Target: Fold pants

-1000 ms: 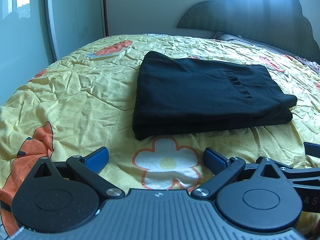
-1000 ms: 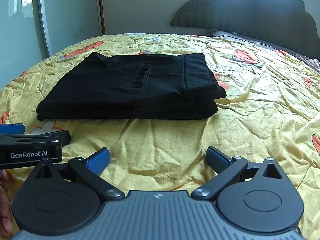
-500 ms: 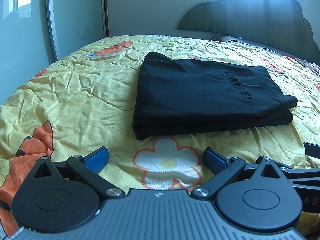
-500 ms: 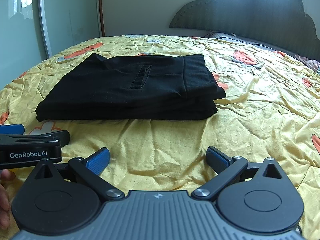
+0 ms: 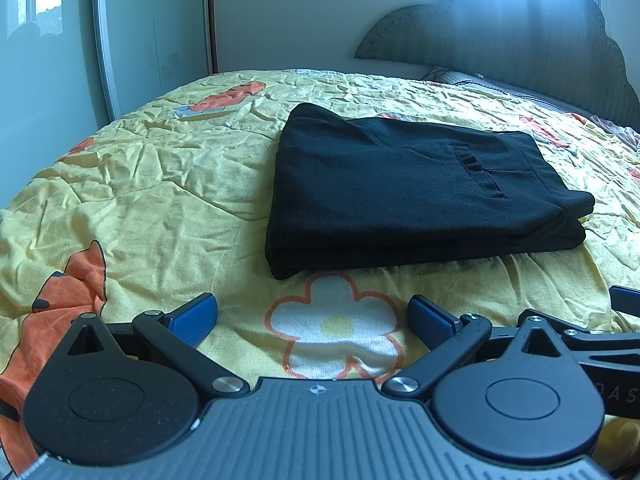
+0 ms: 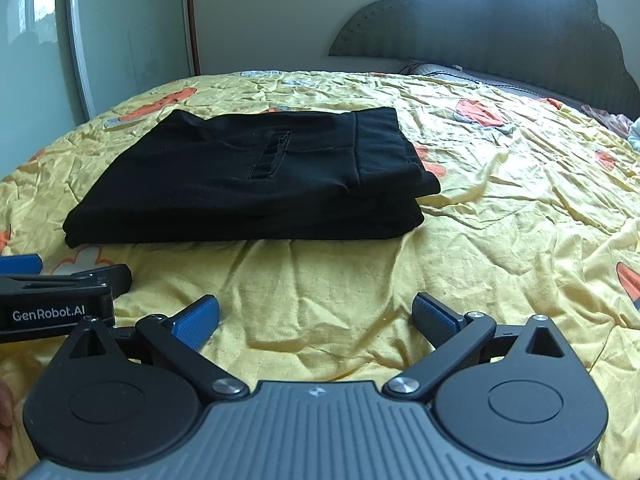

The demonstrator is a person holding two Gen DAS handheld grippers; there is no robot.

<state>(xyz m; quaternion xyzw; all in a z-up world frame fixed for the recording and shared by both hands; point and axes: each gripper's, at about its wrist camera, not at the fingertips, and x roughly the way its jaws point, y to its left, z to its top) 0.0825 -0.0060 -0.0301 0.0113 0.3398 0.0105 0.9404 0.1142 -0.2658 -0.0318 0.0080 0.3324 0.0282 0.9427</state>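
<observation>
Black cloth lies folded into a compact, layered rectangle: the pants point(image 5: 416, 188) rest flat in the middle of the yellow bedspread point(image 5: 160, 184), pocket slit facing up, the thick stacked edges turned toward the cameras and one end showing several layers lying roughly flush. Compared with half a second and a second ago, the bundle keeps the same outline and the same spot on the quilt, but it sits a touch lower and further off in both views, while more of the wall and the sockets above the bed comes into sight; my reading is that both tools are tilting up and easing back rather than going in again. The left gripper point(image 5: 312, 316) hangs low over the white flower print point(image 5: 336, 328), its blue pads spread wide with nothing between them, clear of the fabric. The right gripper point(image 6: 316, 316) is likewise splayed and empty, over bare quilt just short of the pants' near edge; from its camera the other tool's body shows at the left margin beside it. Nothing is touching the garment. That suggests the folding itself is finished and this is the retreat, with at most a tidy of the slightly overhanging top layer left. Beyond stand the dark scalloped headboard point(image 6: 500, 28) and a pale wardrobe door point(image 5: 152, 40).
</observation>
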